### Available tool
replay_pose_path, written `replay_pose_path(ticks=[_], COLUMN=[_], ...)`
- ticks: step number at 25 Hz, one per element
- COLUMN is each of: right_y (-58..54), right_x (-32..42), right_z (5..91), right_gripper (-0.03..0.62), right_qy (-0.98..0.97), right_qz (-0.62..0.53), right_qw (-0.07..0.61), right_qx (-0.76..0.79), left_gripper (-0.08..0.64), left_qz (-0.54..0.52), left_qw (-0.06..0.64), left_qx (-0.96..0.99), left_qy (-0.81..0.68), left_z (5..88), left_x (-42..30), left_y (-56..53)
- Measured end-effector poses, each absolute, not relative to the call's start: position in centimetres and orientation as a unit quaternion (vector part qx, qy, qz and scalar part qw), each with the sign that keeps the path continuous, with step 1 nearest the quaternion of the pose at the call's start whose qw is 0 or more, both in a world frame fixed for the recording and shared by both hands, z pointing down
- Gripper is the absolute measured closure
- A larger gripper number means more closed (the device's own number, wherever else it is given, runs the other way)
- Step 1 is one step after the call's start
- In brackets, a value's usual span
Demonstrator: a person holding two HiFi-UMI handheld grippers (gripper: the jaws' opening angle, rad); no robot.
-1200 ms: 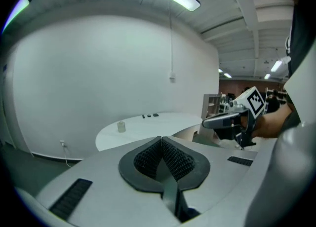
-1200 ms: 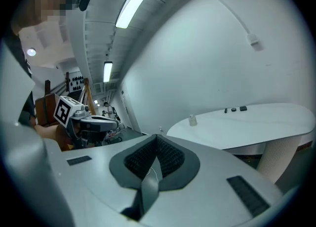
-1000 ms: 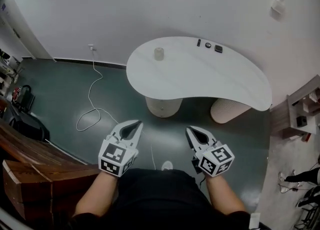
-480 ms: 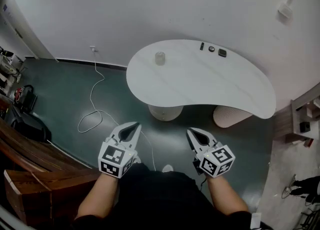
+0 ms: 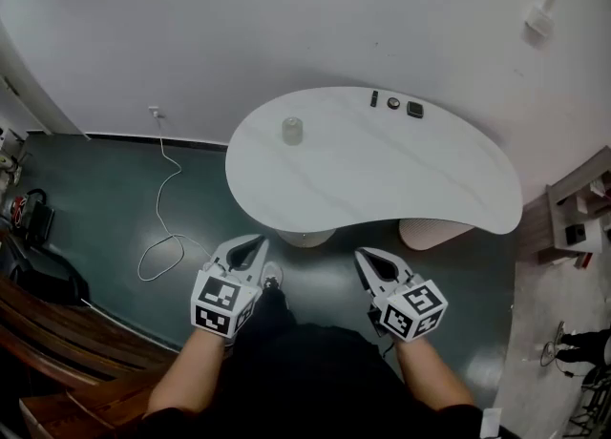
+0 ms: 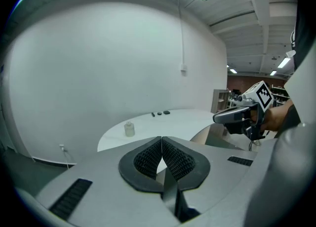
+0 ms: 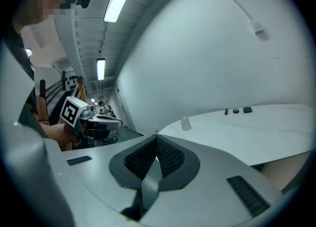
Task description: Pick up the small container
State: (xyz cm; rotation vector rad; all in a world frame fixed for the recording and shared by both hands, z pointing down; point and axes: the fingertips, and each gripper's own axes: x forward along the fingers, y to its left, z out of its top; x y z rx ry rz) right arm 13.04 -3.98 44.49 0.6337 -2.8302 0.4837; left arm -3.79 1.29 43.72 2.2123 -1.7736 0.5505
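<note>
- Small container [image 5: 292, 130] stands upright on the table [image 5: 382, 175], toward its left end and nearer the wall side. It is a pale, cloudy cylinder with a narrower cap.
- That cap and shoulder show only in the left gripper view [image 6: 129, 129]. In the right gripper view the container is a tiny pale shape [image 7: 185, 123], and from the head view it is just a round stub.
- Only the head view gives the table's whole outline: a smooth white top curved like a bean, on ribbed round bases [image 5: 434, 232] that the top partly hides.
- A thin white cable [image 5: 162, 194] loops over the dark green floor left of the table.
- Three small dark items [image 5: 393, 103] lie in a row at the table's far edge, right of the container. They are too small to identify in any view.
- The left gripper [image 5: 259, 241] hangs over the floor just short of the table's near edge, well apart from the container. Its ridged black pads [image 6: 147, 158] are pressed together with nothing between them.
- The right gripper [image 5: 362, 255] hangs beside it, also short of the table. Its textured pads [image 7: 140, 159] meet at the tips and hold nothing.
- Shelving [image 5: 578, 213] right of the table is cut off by the frame edge.
</note>
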Motion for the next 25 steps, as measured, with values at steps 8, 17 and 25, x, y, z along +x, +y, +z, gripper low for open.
replay_pose_path(ticks=[8,17,25], right_y=[-11.7,-17.8,-21.4], right_x=[6.6,-1.0,-4.2], right_z=[42.9,42.9,44.1], right_gripper=[0.598,0.598,0.598], right_qy=[-0.945,-0.931,-0.914], right_qz=[0.15,0.151,0.157], right_qw=[0.1,0.105,0.118], right_qx=[0.272,0.316,0.354], left_gripper=[0.543,0.543,0.541], left_qz=[0.209,0.215,0.228], left_qw=[0.074,0.058,0.042], left_qx=[0.805,0.829,0.846], left_qy=[-0.551,-0.513,-0.48], left_z=[41.7,42.3,44.1], left_x=[-9.3,-16.7,-20.0], left_y=[-9.6,-17.9,-23.4])
